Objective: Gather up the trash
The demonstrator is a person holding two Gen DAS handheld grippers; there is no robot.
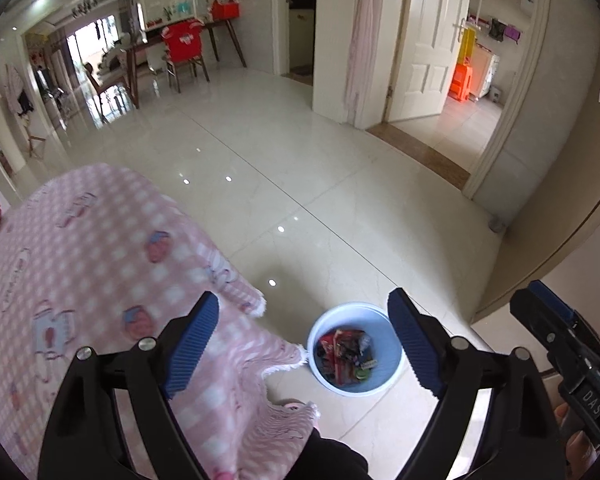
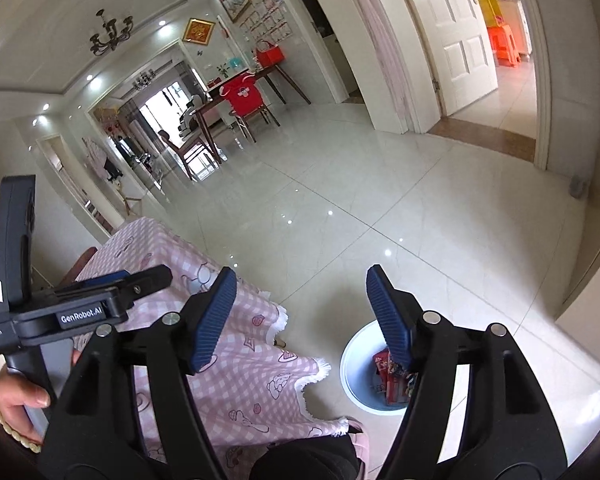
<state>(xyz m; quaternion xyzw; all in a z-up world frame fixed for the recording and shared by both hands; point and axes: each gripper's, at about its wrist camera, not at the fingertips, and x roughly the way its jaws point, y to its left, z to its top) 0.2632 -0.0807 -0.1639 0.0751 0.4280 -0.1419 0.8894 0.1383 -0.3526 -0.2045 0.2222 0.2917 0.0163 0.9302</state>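
The light-blue waste bin (image 1: pixel 352 354) stood on the glossy tiled floor (image 1: pixel 340 184), just beside the hanging, fringed edge of the pink checked cloth (image 1: pixel 100 260) that covered the surface. The bin served as the reference point for everything else.

Inside the bin lay the trash (image 1: pixel 346 354): a heap of crumpled wrappers, mostly red, with some dark pieces and one green item. No wrapper was seen on the cloth or on the floor around the bin.

The left tool (image 1: pixel 304 344) hung above the bin and the cloth edge. Its blue ribbed pads stood wide apart, with nothing between them. One pad lay over the cloth, the other over the bin's far rim.

The right tool (image 2: pixel 300 316) was also above the bin, on the side away from the cloth. Its fingers were apart and empty. Its right pad hid part of the bin's contents in the right wrist view.

A hand (image 2: pixel 18 404) gripped the handle of the left tool, on the cloth side of the bin. A dark-clothed knee (image 2: pixel 304 460) showed near the bin, at the cloth's lower edge.
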